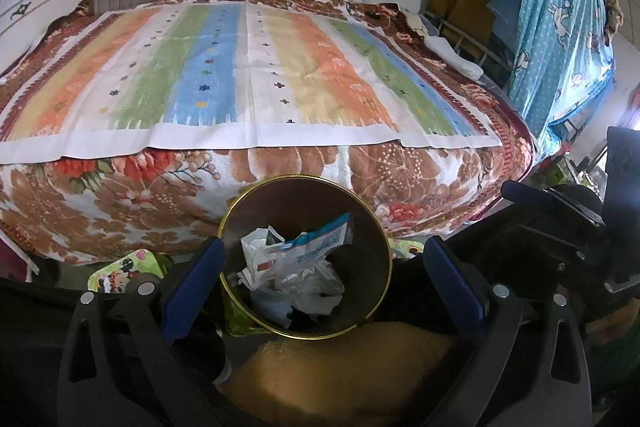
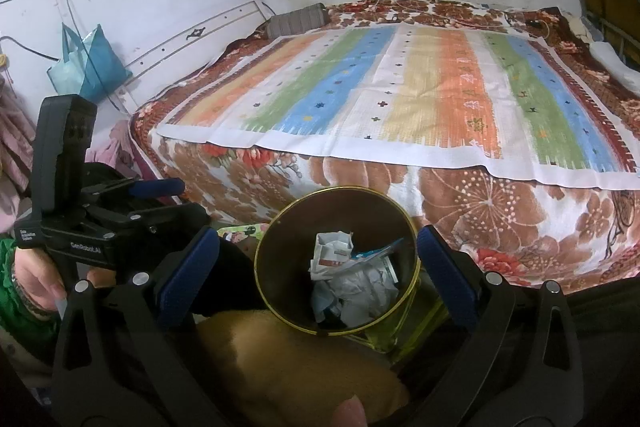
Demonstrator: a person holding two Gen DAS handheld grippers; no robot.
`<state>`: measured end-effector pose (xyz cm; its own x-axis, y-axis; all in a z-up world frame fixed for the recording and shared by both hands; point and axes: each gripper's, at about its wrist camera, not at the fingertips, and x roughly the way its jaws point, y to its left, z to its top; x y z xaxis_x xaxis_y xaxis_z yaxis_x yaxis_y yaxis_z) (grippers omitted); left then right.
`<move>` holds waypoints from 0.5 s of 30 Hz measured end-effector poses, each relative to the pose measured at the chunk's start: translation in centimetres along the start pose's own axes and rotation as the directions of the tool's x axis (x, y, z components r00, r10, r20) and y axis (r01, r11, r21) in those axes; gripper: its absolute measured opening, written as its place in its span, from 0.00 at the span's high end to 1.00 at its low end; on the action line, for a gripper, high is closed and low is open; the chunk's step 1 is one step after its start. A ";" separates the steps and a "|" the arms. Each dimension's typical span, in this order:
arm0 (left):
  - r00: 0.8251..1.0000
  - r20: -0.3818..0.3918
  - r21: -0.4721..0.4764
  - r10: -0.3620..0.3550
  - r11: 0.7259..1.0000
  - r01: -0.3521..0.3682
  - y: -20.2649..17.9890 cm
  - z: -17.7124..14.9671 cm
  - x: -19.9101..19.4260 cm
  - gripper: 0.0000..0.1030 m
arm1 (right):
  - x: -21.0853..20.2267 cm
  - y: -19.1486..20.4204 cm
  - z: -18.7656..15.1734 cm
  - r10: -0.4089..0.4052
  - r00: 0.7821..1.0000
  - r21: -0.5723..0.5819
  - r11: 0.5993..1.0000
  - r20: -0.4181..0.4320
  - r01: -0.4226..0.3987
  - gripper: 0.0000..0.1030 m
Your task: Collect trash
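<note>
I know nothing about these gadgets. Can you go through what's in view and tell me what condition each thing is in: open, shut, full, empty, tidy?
Left gripper: open, holding nothing.
Right gripper: open, holding nothing.
Trash bin: upright beside the bed, partly filled.
Crumpled paper and wrappers: lying inside the bin.
Striped cloth: spread flat on the bed, nothing on it.
Floral blanket: draped over the bed's edge.
Blue bag: hanging on the wall.

Two hand-held grippers are showing, the left (image 1: pixel 324 279) and right (image 2: pixel 318 267). One bin (image 2: pixel 280 267) is holding several crumpled wrappers (image 2: pixel 360 287), beside one bed (image 2: pixel 400 87).
</note>
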<state>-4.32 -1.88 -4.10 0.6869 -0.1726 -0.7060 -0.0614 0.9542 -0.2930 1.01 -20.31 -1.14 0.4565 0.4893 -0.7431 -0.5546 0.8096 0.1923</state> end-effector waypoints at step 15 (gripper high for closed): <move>1.000 -0.030 -0.026 -0.002 1.000 0.001 0.5 0.4 0.5 0.06 | -0.1 0.0 0.0 0.000 1.000 0.000 1.000 0.000 0.000 0.08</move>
<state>-3.74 -1.37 -4.40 0.6653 -0.1812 -0.7242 -0.0795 0.9474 -0.3101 1.00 -20.39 -1.12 0.4567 0.4897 -0.7427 -0.5551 0.8093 0.1922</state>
